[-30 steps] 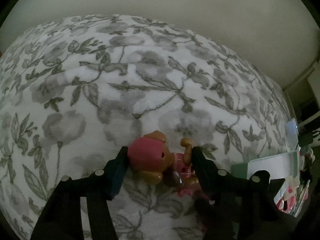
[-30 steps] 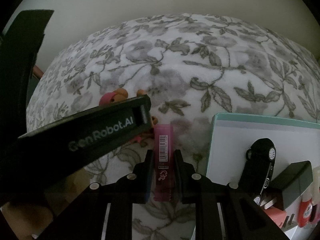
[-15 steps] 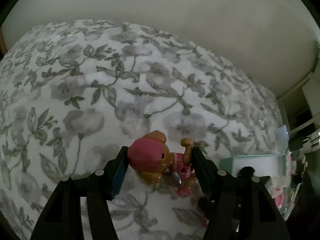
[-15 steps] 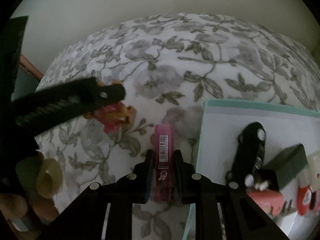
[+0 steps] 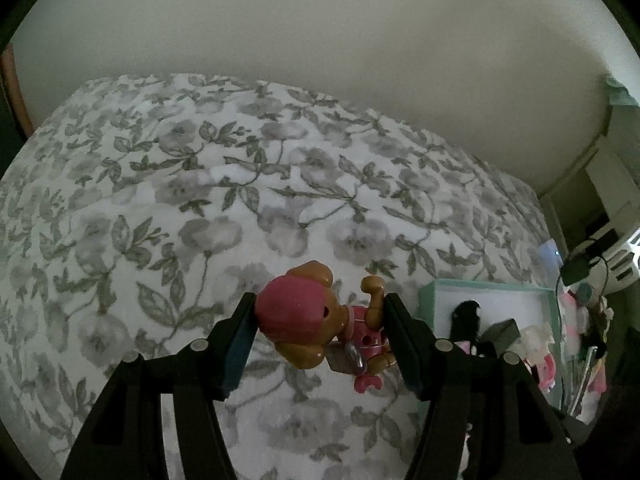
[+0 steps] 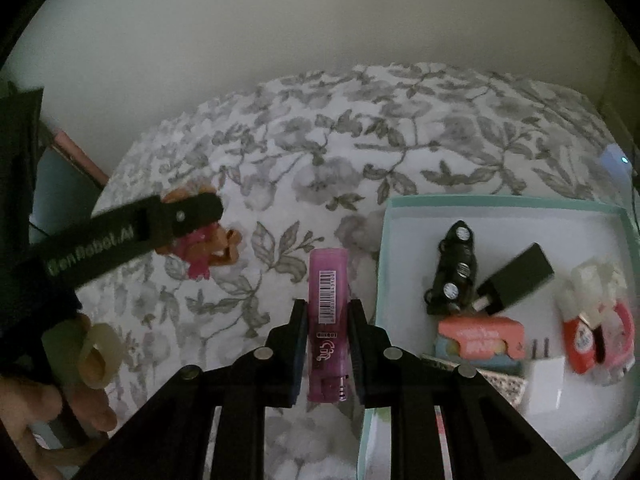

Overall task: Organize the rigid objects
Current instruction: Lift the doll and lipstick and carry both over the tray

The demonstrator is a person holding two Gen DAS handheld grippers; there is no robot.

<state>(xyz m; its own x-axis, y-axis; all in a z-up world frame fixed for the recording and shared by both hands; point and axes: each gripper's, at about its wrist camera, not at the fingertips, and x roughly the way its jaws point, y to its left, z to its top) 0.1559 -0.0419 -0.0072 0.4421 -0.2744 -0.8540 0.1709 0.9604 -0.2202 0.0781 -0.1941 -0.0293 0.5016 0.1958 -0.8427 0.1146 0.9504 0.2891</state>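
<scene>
In the left wrist view, the left gripper (image 5: 320,328) had its fingers (image 5: 236,344) about half spread and pressed against either side of a toy dog (image 5: 316,320), the pink head against the left finger and a paw by the right one. The dog hung between the fingers above the flowered bed (image 5: 200,208). The box (image 5: 430,292) lay to the right of the right finger. To do the carry well, the grip would need to be kept steady, since the dog's rounded head could slip or twist, and the toy should clear the box wall before being lowered.

In the right wrist view, the right gripper (image 6: 328,320) had its fingers (image 6: 298,332) drawn close on a lighter (image 6: 327,312), whose clear pink body ran straight out between them. The box (image 6: 384,248) sat just right of the right finger, already holding a toy car (image 6: 456,268), a black charger (image 6: 516,276) and other small items. A free patch of box floor near the left wall looked the safest spot to set the lighter without knocking the car.
</scene>
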